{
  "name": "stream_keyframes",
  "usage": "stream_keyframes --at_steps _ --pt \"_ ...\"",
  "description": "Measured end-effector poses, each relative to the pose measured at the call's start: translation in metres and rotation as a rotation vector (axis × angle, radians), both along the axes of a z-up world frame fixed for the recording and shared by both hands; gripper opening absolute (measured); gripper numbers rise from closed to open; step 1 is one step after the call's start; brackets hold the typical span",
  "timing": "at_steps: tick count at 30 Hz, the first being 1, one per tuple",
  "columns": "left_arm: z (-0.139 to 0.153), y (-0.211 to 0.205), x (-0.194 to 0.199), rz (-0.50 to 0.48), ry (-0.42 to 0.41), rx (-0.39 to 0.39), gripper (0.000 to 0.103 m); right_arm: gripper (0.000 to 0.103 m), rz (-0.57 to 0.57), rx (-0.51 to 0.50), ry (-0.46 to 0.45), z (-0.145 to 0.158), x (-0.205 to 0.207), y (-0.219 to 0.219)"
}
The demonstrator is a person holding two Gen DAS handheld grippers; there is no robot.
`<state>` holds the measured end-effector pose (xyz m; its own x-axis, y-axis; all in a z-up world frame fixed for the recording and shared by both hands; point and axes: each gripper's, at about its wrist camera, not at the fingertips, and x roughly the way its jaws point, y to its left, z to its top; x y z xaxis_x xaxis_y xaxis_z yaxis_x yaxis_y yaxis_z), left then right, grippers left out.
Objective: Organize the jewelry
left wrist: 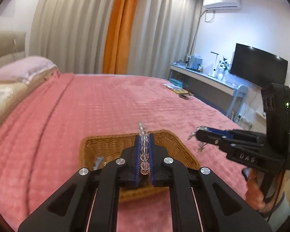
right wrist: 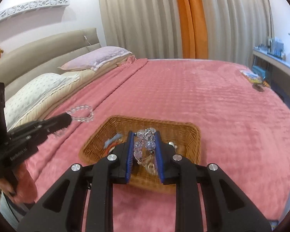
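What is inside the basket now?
In the basket a blue piece and a small metal piece show. The right claw and its bracelet cover the middle.

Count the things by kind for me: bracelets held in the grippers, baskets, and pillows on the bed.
Bead bracelets held: 2, a clear one in the left gripper, a bluish one in the right gripper
Wicker baskets: 1
Pillows: 2, lilac and white
Total: 5
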<state>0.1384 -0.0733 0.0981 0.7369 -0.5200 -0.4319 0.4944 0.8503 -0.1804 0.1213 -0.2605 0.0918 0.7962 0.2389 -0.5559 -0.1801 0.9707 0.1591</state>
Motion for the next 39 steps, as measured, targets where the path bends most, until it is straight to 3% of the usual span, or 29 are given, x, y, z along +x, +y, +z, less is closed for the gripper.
stream_keyframes --at_steps 7,12,17,18,19,21,27,34,37,39 --pt "-0.055 -0.008 0.072 0.044 0.136 -0.010 0.006 0.019 0.002 0.046 0.152 -0.055 0.069 0.002" --pt "-0.082 -0.006 0.090 0.057 0.196 0.001 0.006 0.019 -0.001 0.054 0.233 -0.081 0.091 0.005" --pt "-0.097 -0.007 0.094 0.064 0.233 0.020 0.011 0.021 -0.017 0.048 0.256 -0.090 0.097 0.002" --pt "-0.097 -0.007 0.093 0.060 0.231 0.023 0.014 0.032 -0.023 0.048 0.265 -0.091 0.098 0.001" --pt "-0.096 -0.006 0.090 0.059 0.226 0.025 0.022 0.049 -0.033 0.045 0.272 -0.091 0.098 -0.001" --pt "-0.090 -0.003 0.084 0.066 0.214 0.018 0.038 0.060 -0.034 0.050 0.247 -0.086 0.094 -0.005" --pt "-0.061 0.014 0.053 0.083 0.161 -0.034 0.041 0.060 -0.019 0.061 0.168 -0.046 0.056 -0.007" --pt "-0.017 0.029 -0.030 0.049 0.005 -0.076 0.063 0.060 -0.029 0.000 -0.003 0.001 -0.034 0.008" --pt "-0.008 0.033 -0.063 0.089 -0.055 -0.068 0.075 0.063 -0.042 0.027 -0.051 0.004 -0.067 0.009" --pt "-0.012 0.035 -0.082 0.147 -0.084 -0.055 0.076 0.063 -0.047 0.054 -0.067 -0.005 -0.087 0.010"
